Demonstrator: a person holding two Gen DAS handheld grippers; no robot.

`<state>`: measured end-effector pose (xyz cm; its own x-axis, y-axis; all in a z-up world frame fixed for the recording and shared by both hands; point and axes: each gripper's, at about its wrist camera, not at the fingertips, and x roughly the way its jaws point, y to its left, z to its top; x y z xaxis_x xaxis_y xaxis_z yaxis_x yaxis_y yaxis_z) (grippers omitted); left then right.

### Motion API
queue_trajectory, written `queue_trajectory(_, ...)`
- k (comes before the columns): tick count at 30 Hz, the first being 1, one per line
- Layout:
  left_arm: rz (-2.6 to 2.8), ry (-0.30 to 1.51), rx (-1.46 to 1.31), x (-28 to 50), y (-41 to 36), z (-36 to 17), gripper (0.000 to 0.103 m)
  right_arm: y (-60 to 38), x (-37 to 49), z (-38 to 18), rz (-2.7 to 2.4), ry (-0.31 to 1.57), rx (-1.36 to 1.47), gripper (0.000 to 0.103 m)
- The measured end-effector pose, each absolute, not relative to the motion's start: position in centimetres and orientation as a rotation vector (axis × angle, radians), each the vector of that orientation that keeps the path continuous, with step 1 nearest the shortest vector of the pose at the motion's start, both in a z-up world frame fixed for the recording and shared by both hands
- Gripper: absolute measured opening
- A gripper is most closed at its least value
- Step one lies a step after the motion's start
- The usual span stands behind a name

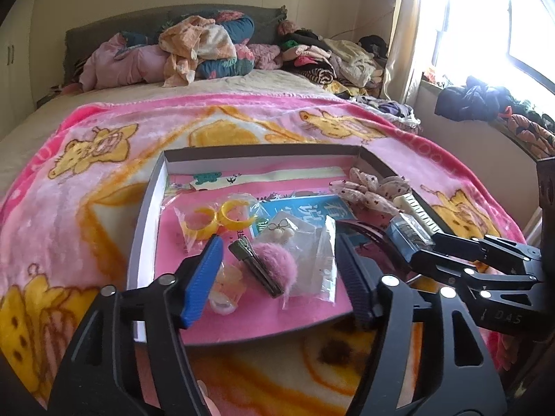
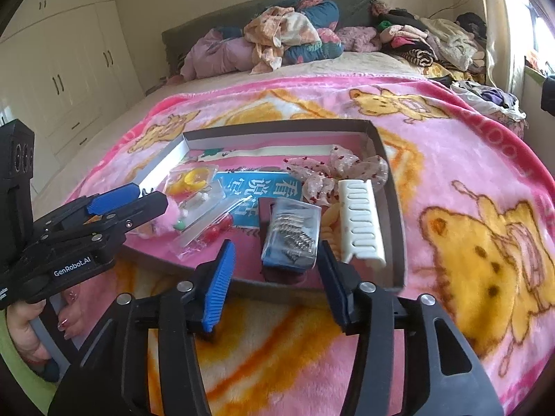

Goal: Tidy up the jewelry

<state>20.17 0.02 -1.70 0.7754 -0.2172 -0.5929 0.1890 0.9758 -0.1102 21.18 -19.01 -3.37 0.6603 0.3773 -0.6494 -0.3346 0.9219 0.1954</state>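
Here, the left claw (image 1: pixel 277 270) stood apart, gripping nothing, its pads either side of a pink pom-pom hair clip (image 1: pixel 269 267) lying in the shallow box (image 1: pixel 152 194). The right claw (image 2: pixel 277 277) was likewise apart and empty, with a clear packet of small metal clips (image 2: pixel 293 239) just ahead between its pads. Beyond lay a white comb (image 2: pixel 359 222), yellow hoop earrings (image 1: pixel 222 216) and a sheer bow (image 2: pixel 333 171), all in the box on the pink blanket (image 1: pixel 104 159) covering the bed (image 1: pixel 242 81).

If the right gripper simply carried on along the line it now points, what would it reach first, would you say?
Most likely the clear packet of metal hair clips lying in the shallow box: it sits straight ahead between the open fingers of the right gripper. Depth is hard to judge, so the box's near wall might come first.
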Motion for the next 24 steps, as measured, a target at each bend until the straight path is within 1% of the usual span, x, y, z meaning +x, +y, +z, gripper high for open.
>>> queue_trajectory(2, -0.216, 0.633, -0.045, 19.5, 0.1, -1.3, 0.063, -19.4, 20.6, -3.0, 0.403, 0.734, 0.072, 0.052)
queue_trajectory(4, -0.212, 0.619, -0.044, 18.8, 0.1, -0.8, 0.067, -19.7, 19.8, -2.6, 0.403, 0.718, 0.082, 0.054)
queue_trajectory(7, -0.206, 0.603, -0.045, 17.8, 0.2, -0.3, 0.071, -20.3, 18.6, -1.9, 0.397, 0.687, 0.088, 0.059)
queue_trajectory(8, -0.202, 0.598, -0.045, 17.5, 0.2, -0.1, 0.074, -20.4, 18.3, -1.7, 0.389, 0.682, 0.089, 0.061)
queue_trajectory(9, -0.199, 0.593, -0.047, 17.2, 0.2, 0.1, 0.075, -20.6, 17.9, -1.4, 0.385, 0.67, 0.089, 0.065)
queue_trajectory(10, -0.196, 0.585, -0.049, 16.8, 0.3, 0.3, 0.076, -20.8, 17.4, -1.2, 0.379, 0.652, 0.088, 0.067)
queue_trajectory(12, -0.188, 0.573, -0.055, 16.1, 0.4, 0.6, 0.084, -21.0, 16.6, -0.7, 0.371, 0.623, 0.091, 0.073)
queue_trajectory(13, -0.185, 0.565, -0.06, 15.7, 0.5, 0.9, 0.086, -21.2, 16.1, -0.5, 0.366, 0.603, 0.095, 0.075)
queue_trajectory(14, -0.185, 0.558, -0.061, 15.4, 0.6, 1.1, 0.089, -21.5, 15.6, -0.2, 0.36, 0.579, 0.1, 0.081)
queue_trajectory(17, -0.174, 0.537, -0.052, 14.4, 0.6, 1.7, 0.091, -21.9, 14.4, 0.4, 0.358, 0.517, 0.101, 0.084)
queue_trajectory(19, -0.169, 0.523, -0.05, 13.8, 0.6, 2.0, 0.091, -22.0, 14.0, 0.7, 0.356, 0.476, 0.093, 0.09)
queue_trajectory(24, -0.165, 0.497, -0.053, 12.6, 0.6, 2.3, 0.091, -21.9, 12.4, 1.3, 0.361, 0.349, 0.024, 0.09)
